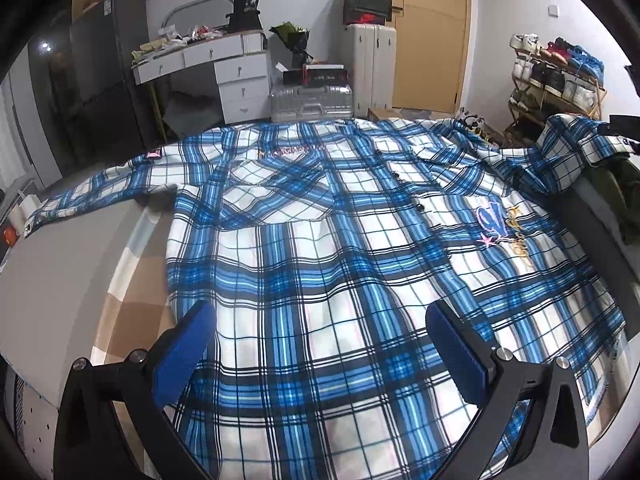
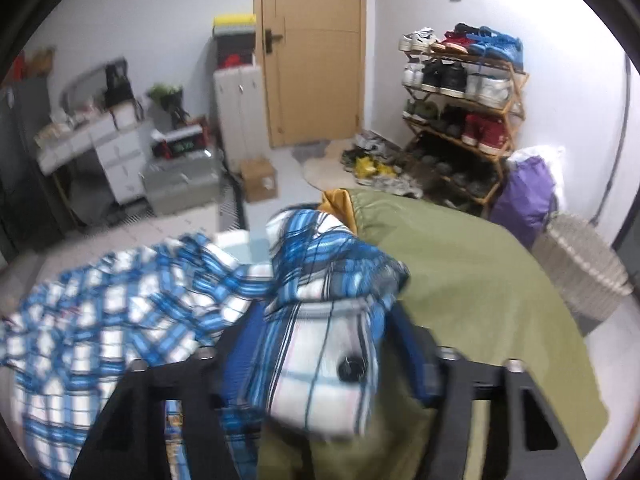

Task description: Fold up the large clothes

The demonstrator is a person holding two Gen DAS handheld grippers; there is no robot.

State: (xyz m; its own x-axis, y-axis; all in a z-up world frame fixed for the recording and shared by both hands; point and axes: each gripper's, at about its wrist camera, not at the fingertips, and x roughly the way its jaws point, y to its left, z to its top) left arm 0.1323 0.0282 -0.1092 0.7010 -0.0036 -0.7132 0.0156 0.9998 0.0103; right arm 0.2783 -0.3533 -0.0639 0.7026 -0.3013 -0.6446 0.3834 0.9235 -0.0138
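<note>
A large blue and white plaid shirt (image 1: 340, 240) lies spread front up across the bed, with buttons down the middle and an embroidered patch on the chest. My left gripper (image 1: 320, 316) hovers open just above its lower body, nothing between its blue pads (image 1: 456, 352). The shirt's left sleeve (image 1: 104, 192) lies stretched out flat. The other sleeve (image 1: 576, 144) is lifted at the right. In the right wrist view its cuff (image 2: 328, 360), with a dark button, sits between the pads of my right gripper (image 2: 328, 356), which is shut on it. The rest of the shirt (image 2: 120, 300) trails to the left.
An olive green garment (image 2: 480, 280) covers the bed under the right gripper. Beyond the bed stand a white desk (image 1: 224, 64), a silver suitcase (image 1: 312, 100), a wooden door (image 2: 316, 52), a shoe rack (image 2: 460, 112), a purple bag (image 2: 524, 196) and a woven basket (image 2: 580, 264).
</note>
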